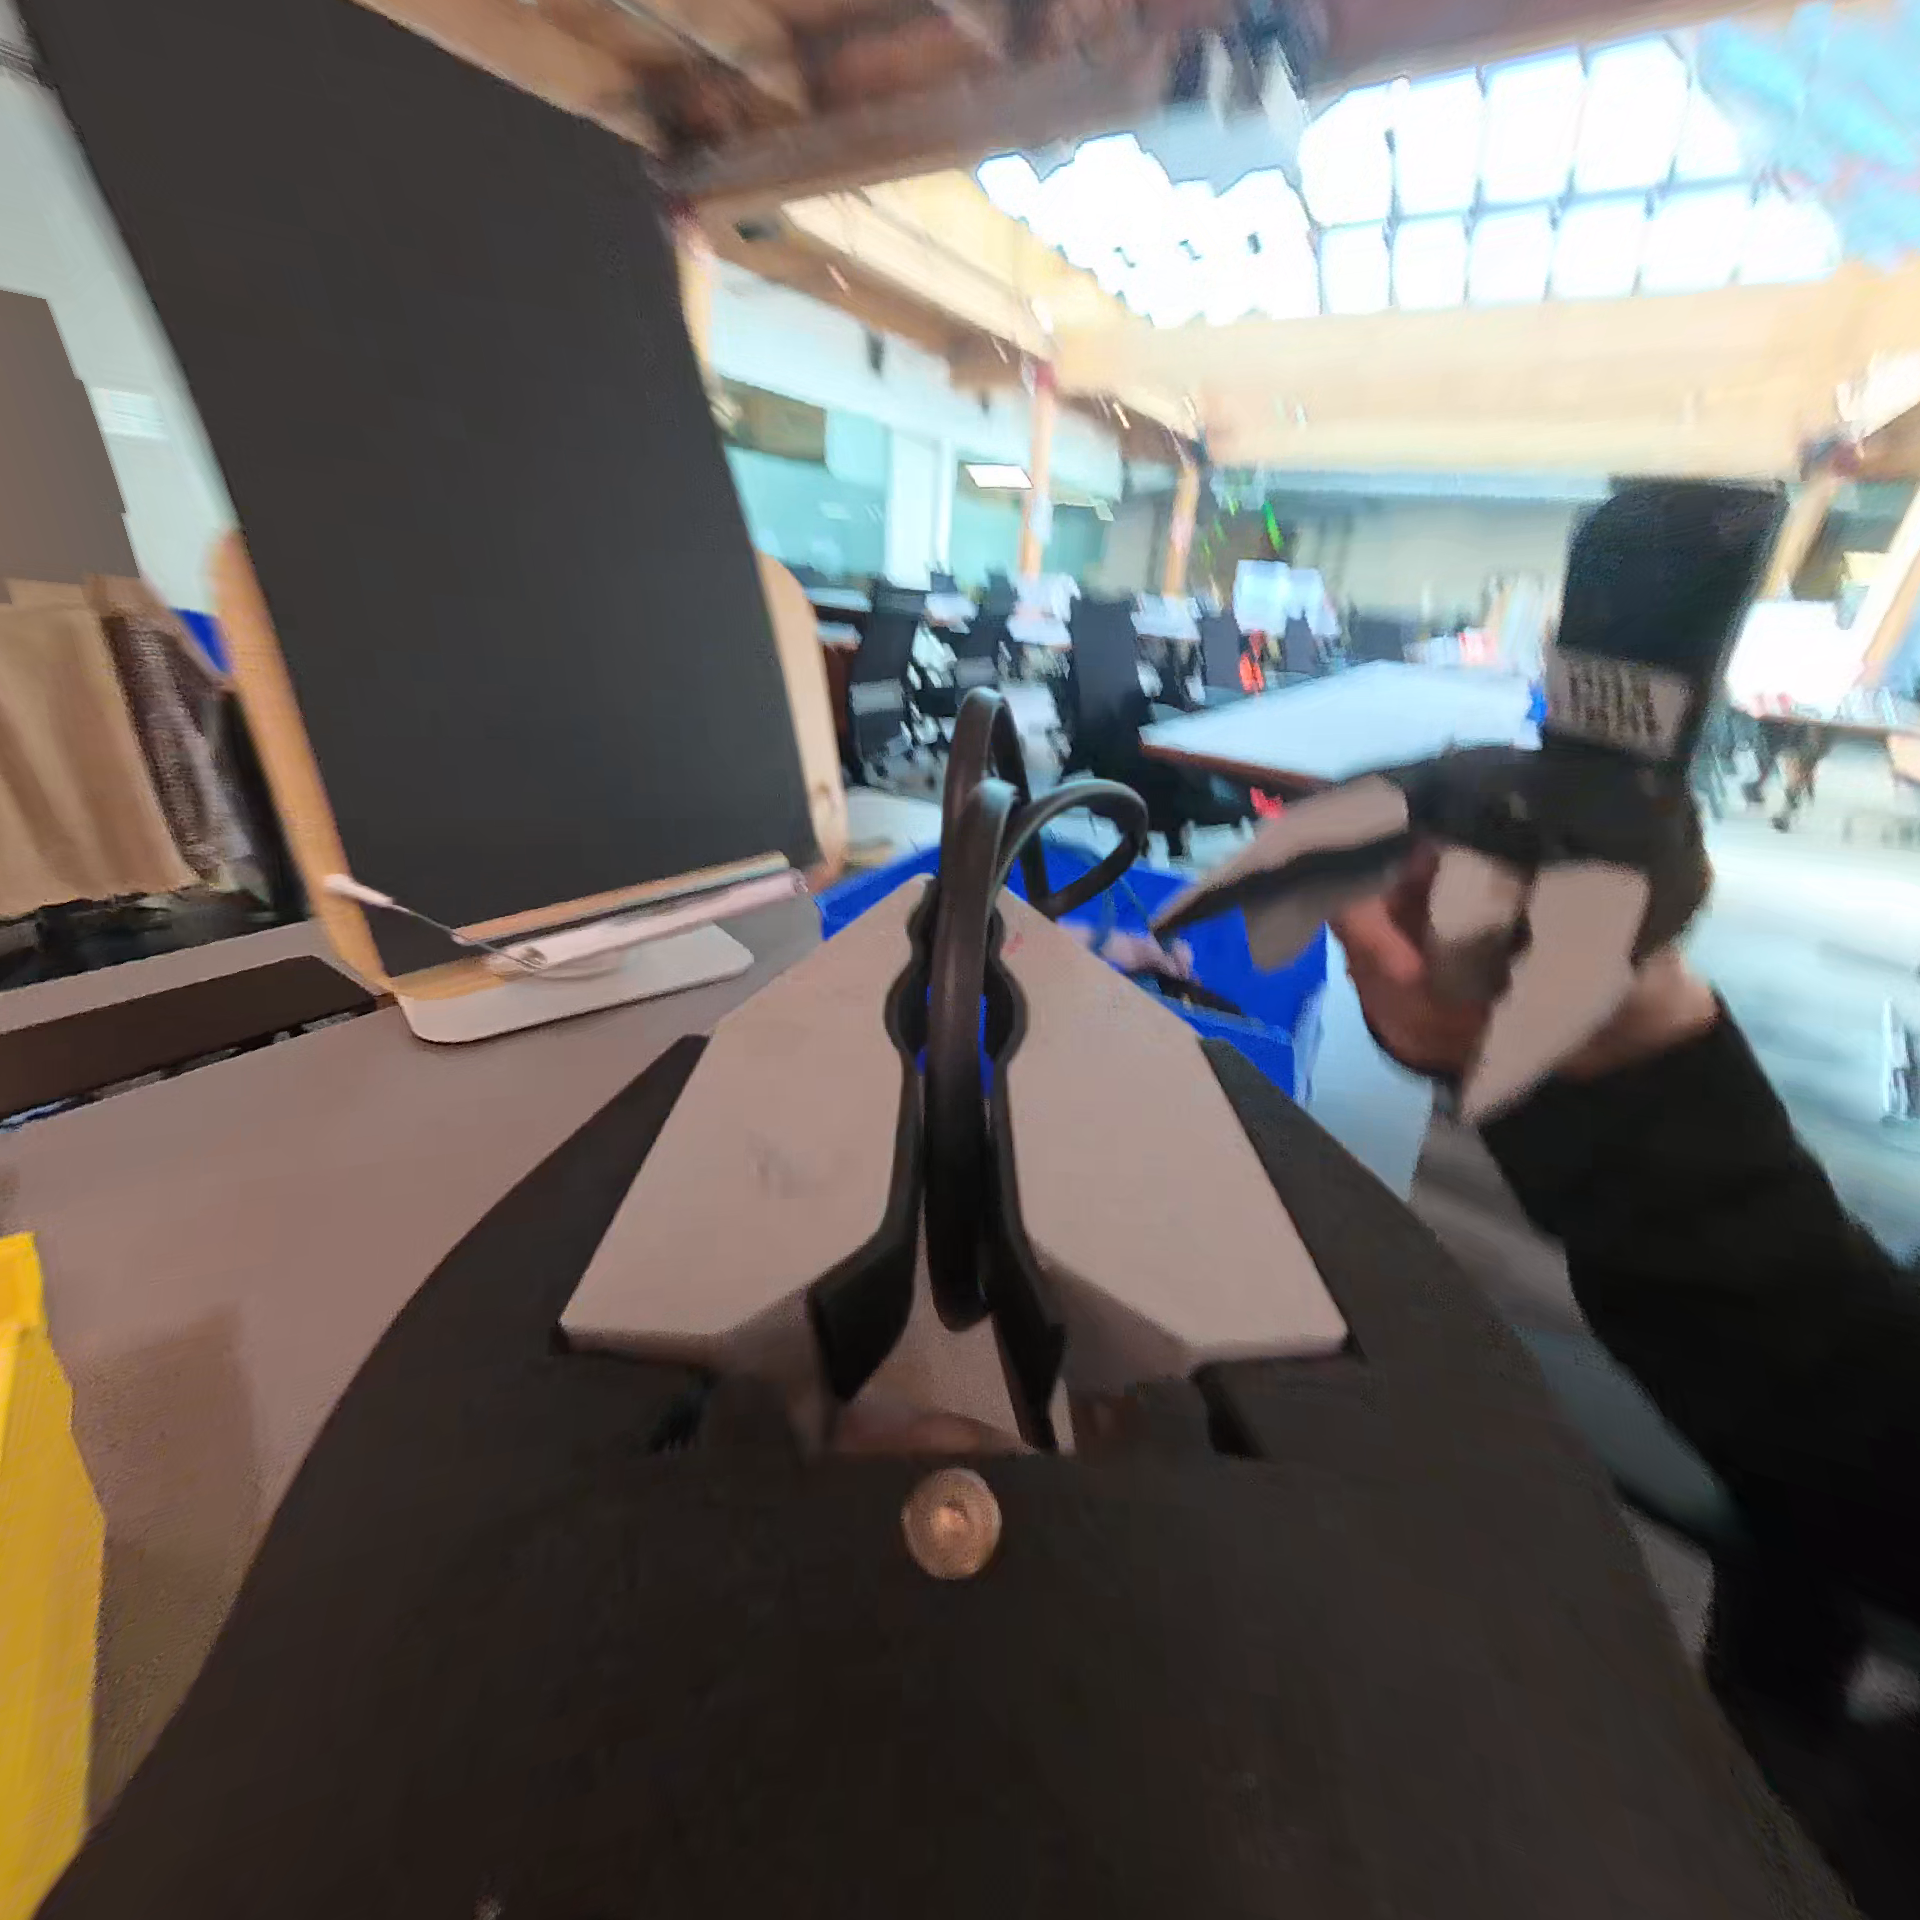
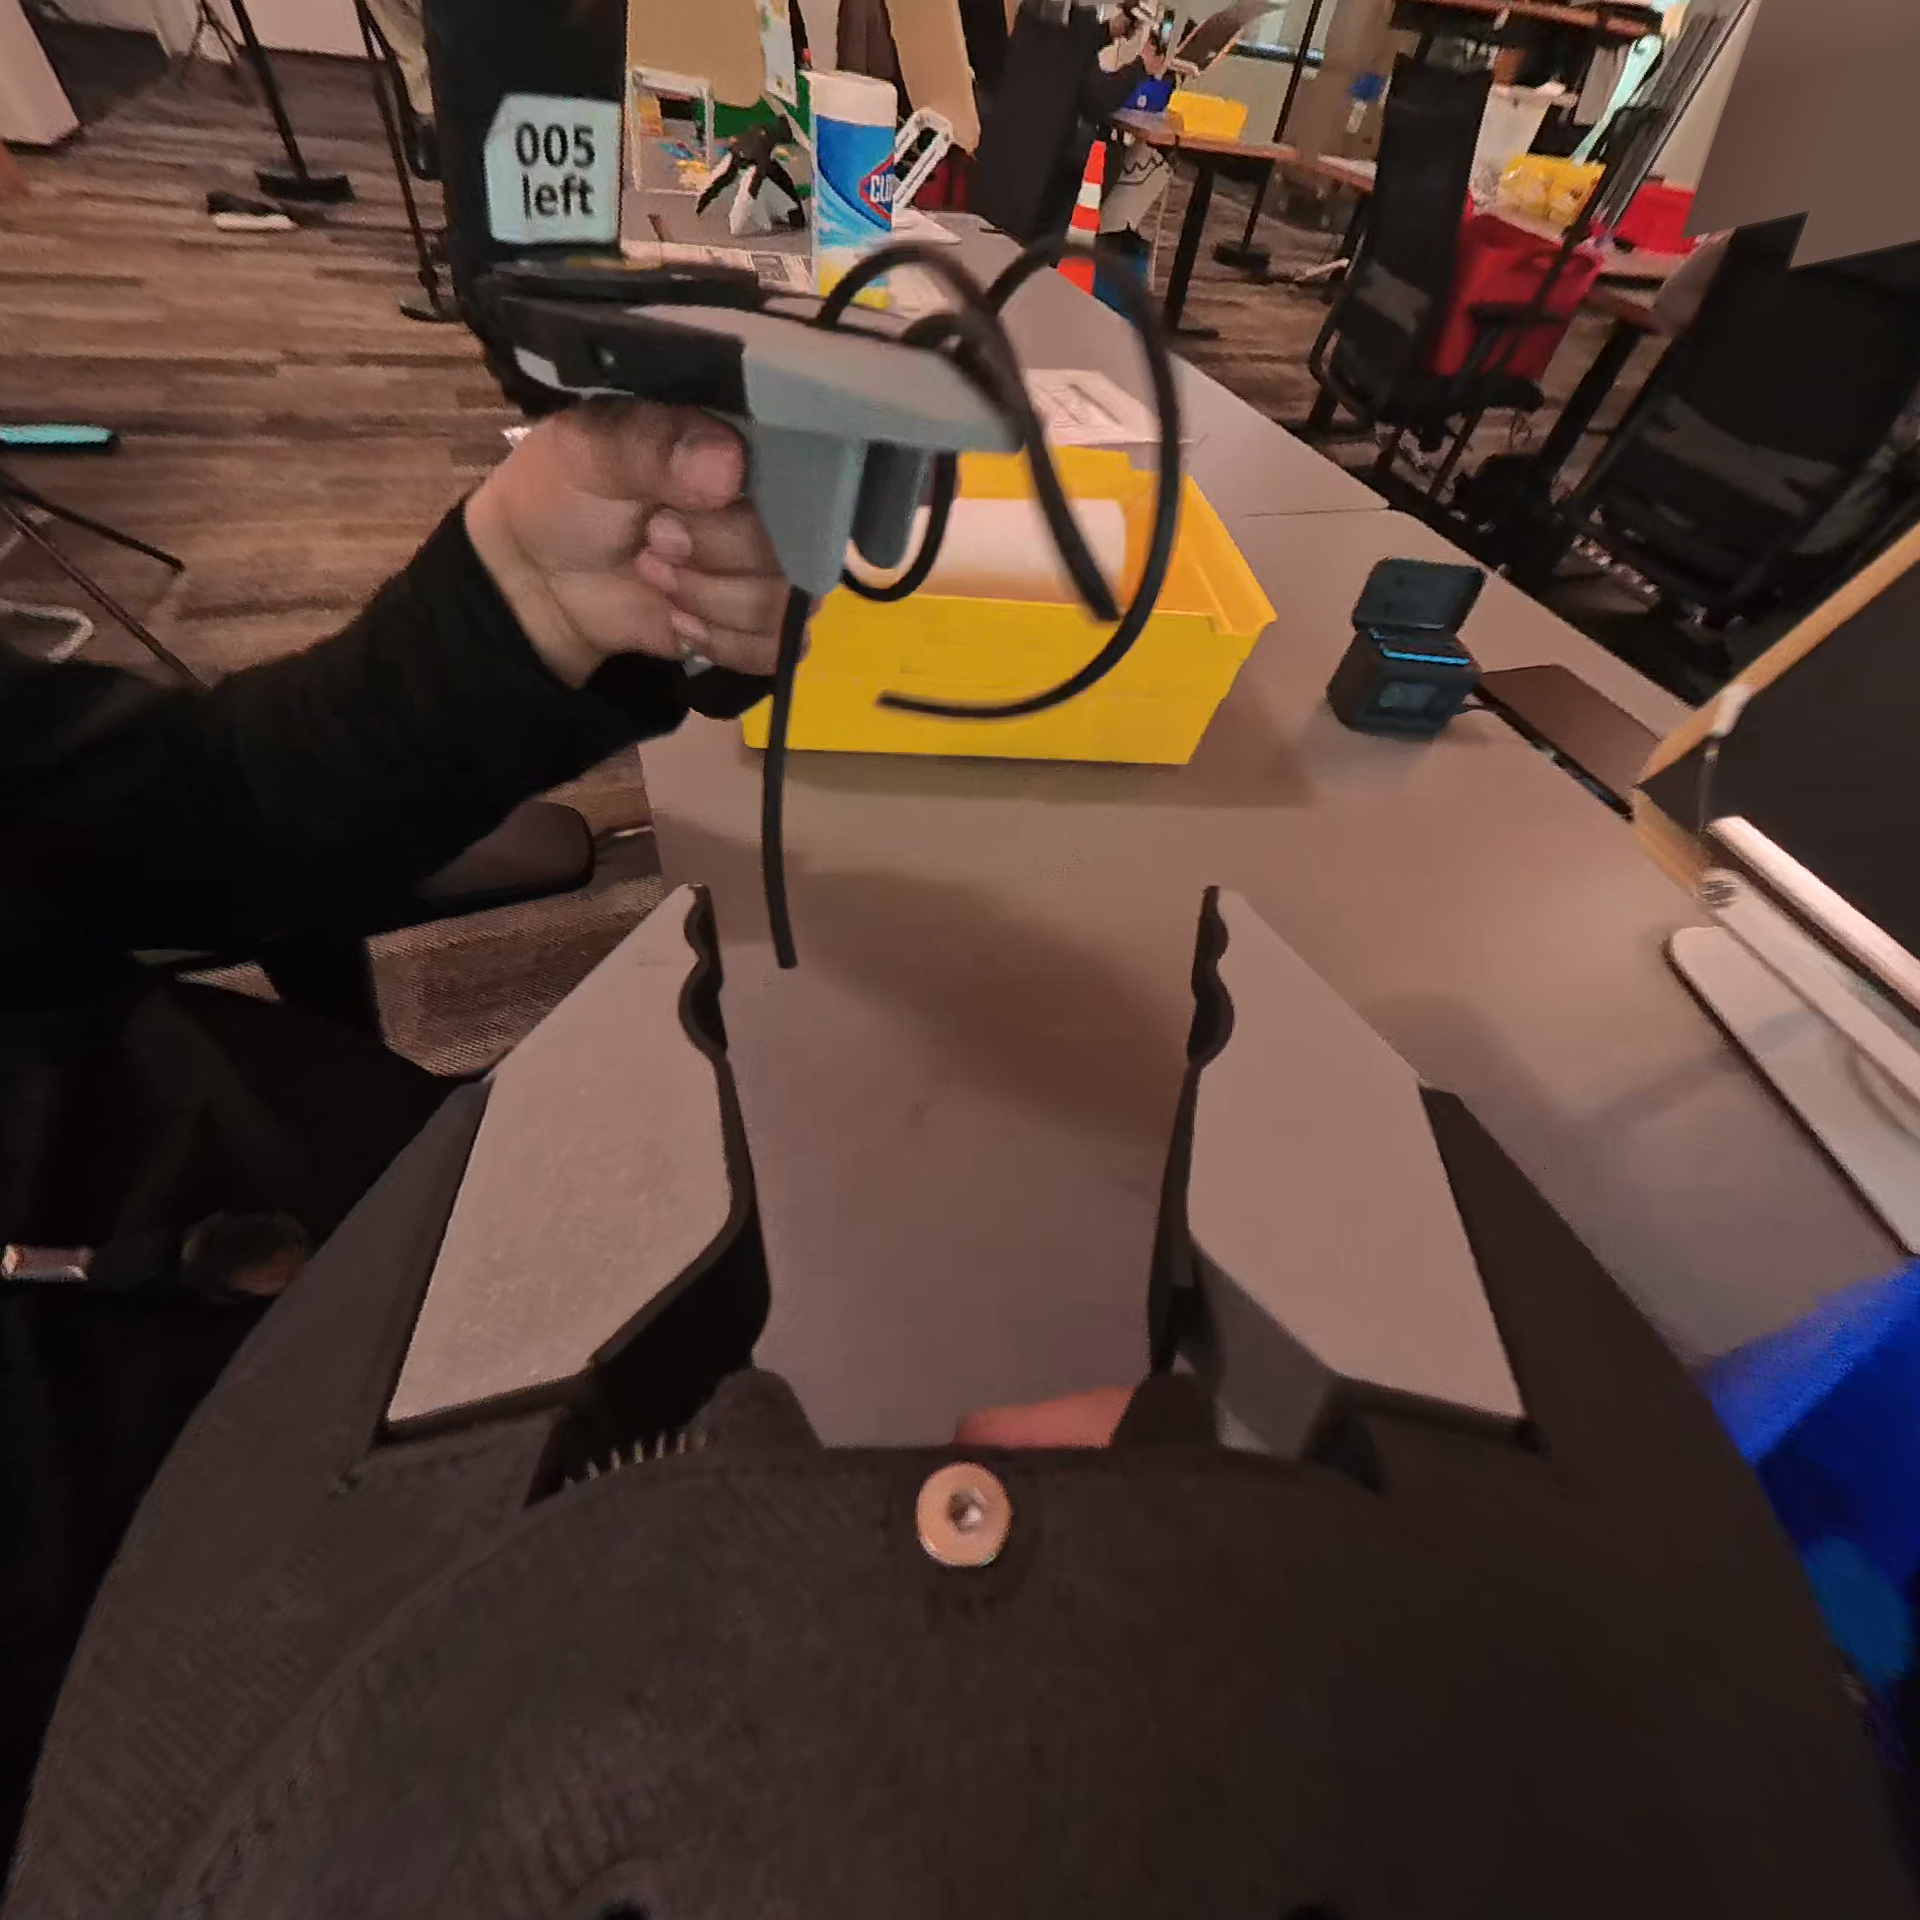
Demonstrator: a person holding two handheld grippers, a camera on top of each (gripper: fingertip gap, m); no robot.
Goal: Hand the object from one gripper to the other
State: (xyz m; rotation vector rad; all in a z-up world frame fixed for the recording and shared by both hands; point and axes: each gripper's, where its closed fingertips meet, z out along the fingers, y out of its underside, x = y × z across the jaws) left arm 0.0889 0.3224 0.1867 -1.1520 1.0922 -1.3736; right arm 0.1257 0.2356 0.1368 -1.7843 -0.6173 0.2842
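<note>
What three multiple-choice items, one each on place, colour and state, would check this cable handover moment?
1. Where is the black cable?
A. flat on the table
B. clamped in the left hand-held gripper
C. inside the blue bin

2. What colour is the bin behind the dangling cable in the right wrist view?
A. yellow
B. green
C. white

3. How does the right hand-held gripper stand?
A. shut on the cable
B. shut on nothing
C. open and empty

Key: 1 B, the cable runs between its closed fingers in the air. 2 A, the bin on the grey table is yellow. 3 C, its fingers are spread with table showing between.
</note>
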